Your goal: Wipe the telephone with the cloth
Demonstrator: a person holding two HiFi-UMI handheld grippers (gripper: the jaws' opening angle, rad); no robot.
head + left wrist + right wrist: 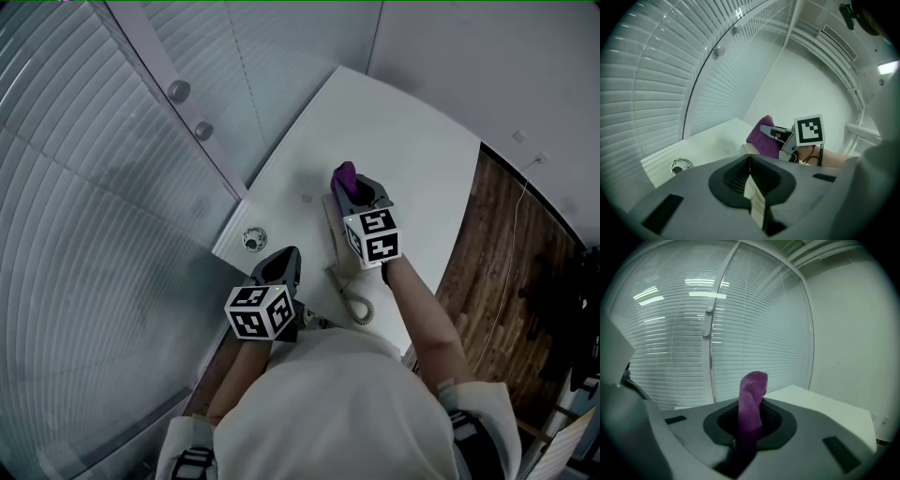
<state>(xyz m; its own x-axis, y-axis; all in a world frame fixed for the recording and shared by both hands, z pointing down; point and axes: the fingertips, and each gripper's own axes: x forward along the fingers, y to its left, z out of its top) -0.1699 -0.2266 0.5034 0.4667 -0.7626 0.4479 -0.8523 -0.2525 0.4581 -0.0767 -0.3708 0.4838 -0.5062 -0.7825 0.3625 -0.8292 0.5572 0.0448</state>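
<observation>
Over the near edge of the bench point(394, 150), the right claw point(351, 186) is clamped on the purple cloth point(344, 174) just above the telephone point(335, 246), so I'd guess wiping hasn't started yet. Left claw point(284, 257) is closed on nothing by the near-left corner. Next up, probably: lower the cloth onto the phone and rub across.

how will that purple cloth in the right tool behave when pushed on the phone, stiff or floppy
Probably soft and floppy: the fuzzy purple cloth is squeezed into a twisted roll where the right tool is shut on it. Likely light, since its free end stands up unsupported. Its nap looks grippy rather than slippery.
</observation>
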